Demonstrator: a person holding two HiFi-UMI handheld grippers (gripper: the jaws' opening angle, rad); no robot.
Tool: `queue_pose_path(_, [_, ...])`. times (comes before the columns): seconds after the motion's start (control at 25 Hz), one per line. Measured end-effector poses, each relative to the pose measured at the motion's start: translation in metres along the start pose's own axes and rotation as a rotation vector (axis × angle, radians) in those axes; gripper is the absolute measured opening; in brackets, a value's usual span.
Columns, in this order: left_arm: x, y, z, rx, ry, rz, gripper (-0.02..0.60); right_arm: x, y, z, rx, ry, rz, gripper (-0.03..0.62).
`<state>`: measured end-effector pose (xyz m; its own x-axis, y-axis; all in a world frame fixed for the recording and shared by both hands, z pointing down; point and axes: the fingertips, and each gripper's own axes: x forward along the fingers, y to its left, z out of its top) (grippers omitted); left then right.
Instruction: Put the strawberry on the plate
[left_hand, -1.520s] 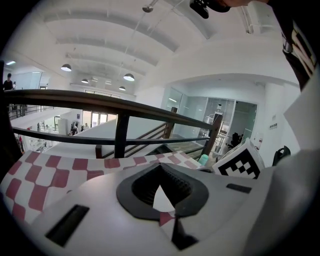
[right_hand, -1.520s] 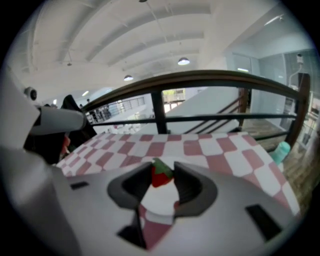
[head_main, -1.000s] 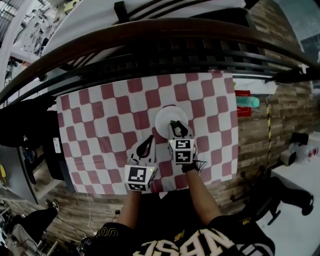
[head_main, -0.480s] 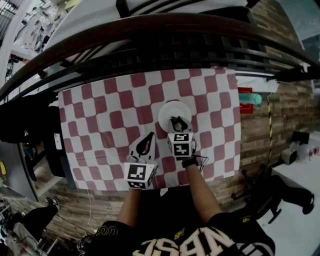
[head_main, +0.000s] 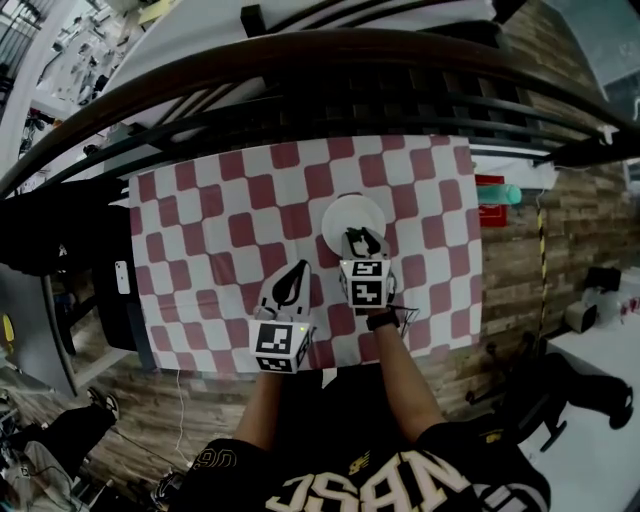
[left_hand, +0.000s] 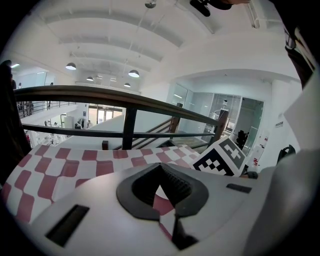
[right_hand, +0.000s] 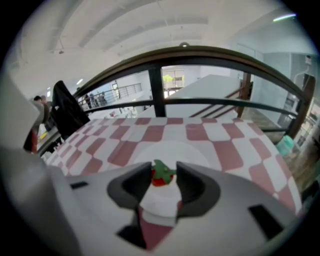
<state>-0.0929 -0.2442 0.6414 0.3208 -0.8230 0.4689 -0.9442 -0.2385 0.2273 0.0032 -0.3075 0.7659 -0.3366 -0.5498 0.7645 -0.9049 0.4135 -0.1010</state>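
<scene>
Right gripper view shows the right hand-held gripper (right_hand: 164, 169) pinching the strawberry (right_hand: 161, 176) between its jaws, over the near part of the plate (right_hand: 197, 152); whether the fruit touches the plate cannot be told. The left hand-held gripper (left_hand: 161, 166) has its jaws pressed together on nothing, above the checked table (head_main: 200, 230), left of the plate and nearer the person.

The strawberry (right_hand: 161, 176) is too small to find in the head view, lost behind the right gripper (head_main: 362, 240), which also covers the near part of the plate (head_main: 345, 207). The right gripper view hides the plate's near rim behind the gripper's body. Whether the fruit touches the plate cannot be told. A teal thing (head_main: 505, 194) right of the table is too small to name.
</scene>
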Motion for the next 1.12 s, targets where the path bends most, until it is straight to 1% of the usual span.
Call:
queue_pose_path(0.16, [-0.008,-0.006,0.013,0.01,-0.041,-0.006,0.009,-0.018,0.001,0.005,0.003,-0.039,-0.007,0.146])
queue_pose_path(0.32, [-0.02,-0.015,0.018,0.025,-0.056,-0.017,0.008,-0.019,0.0,0.002,-0.005,-0.043,-0.003,0.149])
queue_pose_path(0.48, [-0.029,-0.019,0.02,0.023,-0.069,-0.017,0.009,-0.029,-0.007,0.014,0.008,-0.092,-0.013,0.149])
queue_pose_path(0.68, [-0.034,-0.021,0.032,0.033,-0.102,-0.037,0.009,-0.064,-0.007,0.034,0.03,-0.201,-0.014,0.149])
queue_pose_path(0.88, [-0.047,-0.029,0.065,0.052,-0.178,-0.065,0.009,-0.12,0.003,0.061,0.047,-0.324,0.006,0.147])
queue_pose_path(1.12, [-0.076,-0.047,0.101,0.098,-0.262,-0.093,0.008,-0.193,0.022,0.092,0.027,-0.474,0.014,0.147])
